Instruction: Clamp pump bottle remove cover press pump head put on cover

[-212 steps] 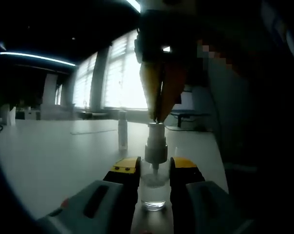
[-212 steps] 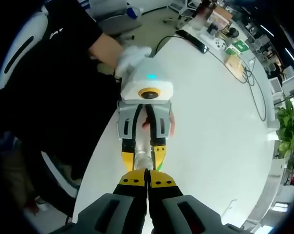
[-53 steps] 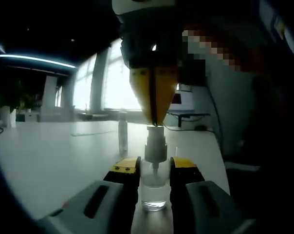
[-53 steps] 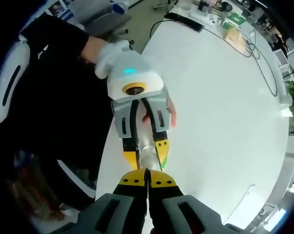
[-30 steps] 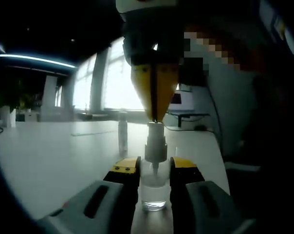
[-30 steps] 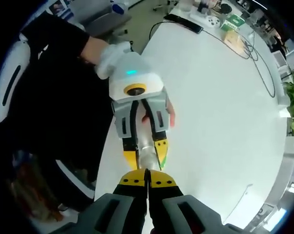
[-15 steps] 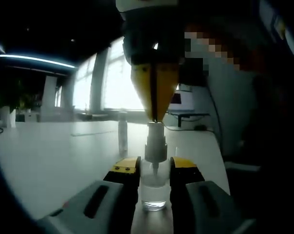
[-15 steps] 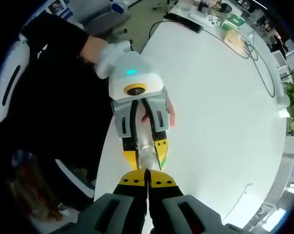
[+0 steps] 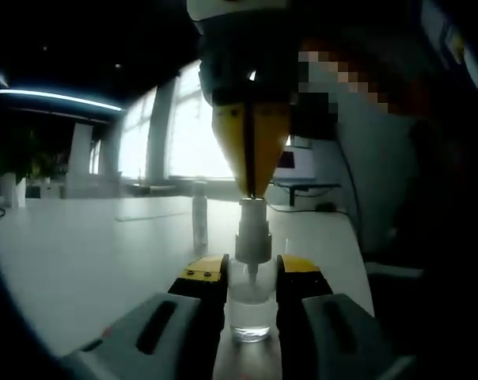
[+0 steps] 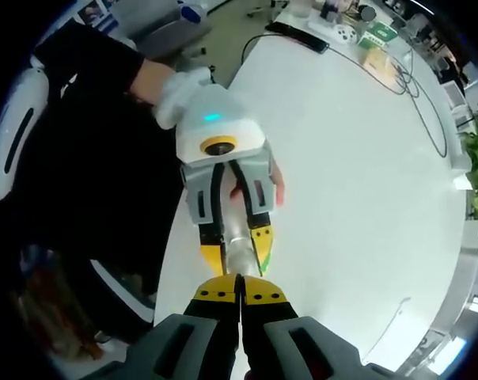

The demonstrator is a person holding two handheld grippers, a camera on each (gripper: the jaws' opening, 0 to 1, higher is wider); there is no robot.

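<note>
The left claw (image 9: 251, 273) clamps the upright clear glass pump bottle (image 9: 250, 310) on the white surface (image 9: 89, 253), while the closed right claw (image 9: 252, 188) bears straight down on its grey pump head (image 9: 253, 233).

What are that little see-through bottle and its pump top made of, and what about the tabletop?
The bottle looks like clear plastic or glass: the view passes through its wall, and I cannot tell which. Its pump head seems pale, matte plastic. The table looks like a smooth white laminate with a slight sheen, though the look leaves that open.
</note>
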